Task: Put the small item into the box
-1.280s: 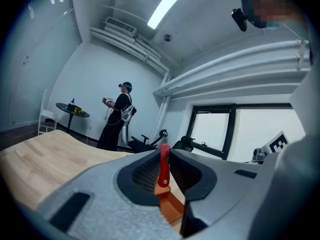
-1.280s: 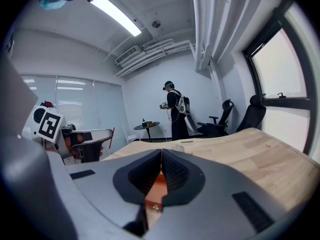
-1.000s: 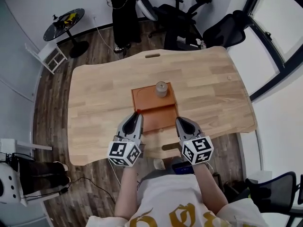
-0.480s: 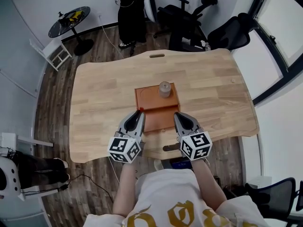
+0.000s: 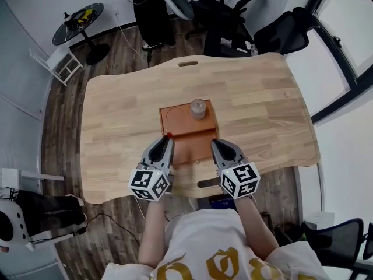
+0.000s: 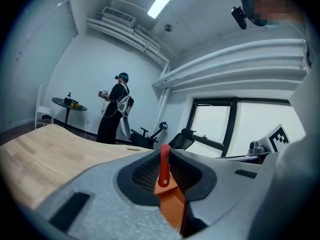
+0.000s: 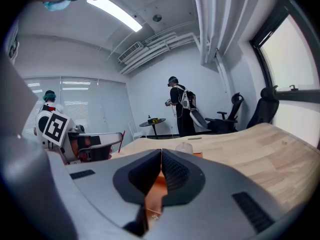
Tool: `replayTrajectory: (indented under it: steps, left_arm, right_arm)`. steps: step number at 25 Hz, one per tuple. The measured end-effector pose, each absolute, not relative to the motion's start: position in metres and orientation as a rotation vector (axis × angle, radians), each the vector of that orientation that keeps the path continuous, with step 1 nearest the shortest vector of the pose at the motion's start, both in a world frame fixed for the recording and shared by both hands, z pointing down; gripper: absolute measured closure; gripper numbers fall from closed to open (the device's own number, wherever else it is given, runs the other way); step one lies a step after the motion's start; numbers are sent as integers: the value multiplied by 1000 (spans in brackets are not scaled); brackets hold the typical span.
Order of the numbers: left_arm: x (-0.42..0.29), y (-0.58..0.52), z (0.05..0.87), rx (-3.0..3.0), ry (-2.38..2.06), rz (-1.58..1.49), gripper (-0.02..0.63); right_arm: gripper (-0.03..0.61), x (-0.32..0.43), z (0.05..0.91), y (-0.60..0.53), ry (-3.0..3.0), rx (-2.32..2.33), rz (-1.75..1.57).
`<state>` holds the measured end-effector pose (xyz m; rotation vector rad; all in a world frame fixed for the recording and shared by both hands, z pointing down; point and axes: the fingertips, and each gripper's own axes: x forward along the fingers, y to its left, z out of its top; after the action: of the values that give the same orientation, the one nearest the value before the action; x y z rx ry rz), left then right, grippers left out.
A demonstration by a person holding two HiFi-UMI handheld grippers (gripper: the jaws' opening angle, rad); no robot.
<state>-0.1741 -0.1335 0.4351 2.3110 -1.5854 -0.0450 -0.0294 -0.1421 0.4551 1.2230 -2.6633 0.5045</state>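
An orange-brown box (image 5: 175, 118) lies open in the middle of the wooden table (image 5: 116, 115). A small grey cylinder, the small item (image 5: 198, 108), stands at the far right of the box's tray and shows pale beyond the right jaws (image 7: 184, 147). The box's near panel (image 5: 191, 147) lies between my two grippers. My left gripper (image 5: 165, 140) is shut on a thin red tab (image 6: 163, 166) at the panel's left corner. My right gripper (image 5: 216, 144) is shut on the panel's right edge, with orange showing between its jaws (image 7: 159, 181).
The table's near edge has a slot handle (image 5: 207, 183) just by my right gripper. Black office chairs (image 5: 230, 16) stand behind the table. A person in black (image 5: 148, 10) stands there too, near a small round side table (image 5: 77, 22). A white chair (image 5: 58, 66) is at the far left.
The head view has shifted a little. Both grippers stay shut at the near corners of the box's panel, and the small item has not moved.
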Motion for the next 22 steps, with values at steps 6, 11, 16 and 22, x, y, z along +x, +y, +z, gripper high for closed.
replayTrajectory:
  steps: [6, 11, 16, 22]
  left_arm:
    - [-173, -141, 448, 2290, -1583, -13, 560]
    - [-169, -144, 460, 2281, -1565, 18, 560]
    - [-165, -149, 472, 2271, -1553, 52, 560]
    - [-158, -150, 493, 2249, -1519, 105, 560]
  right_arm:
    - [566, -24, 468, -152, -2640, 1213, 536]
    - [566, -22, 478, -159, -2622, 1201, 557]
    - [566, -18, 490, -163, -2601, 1192, 591]
    - [566, -17, 508, -164, -2578, 1174, 634]
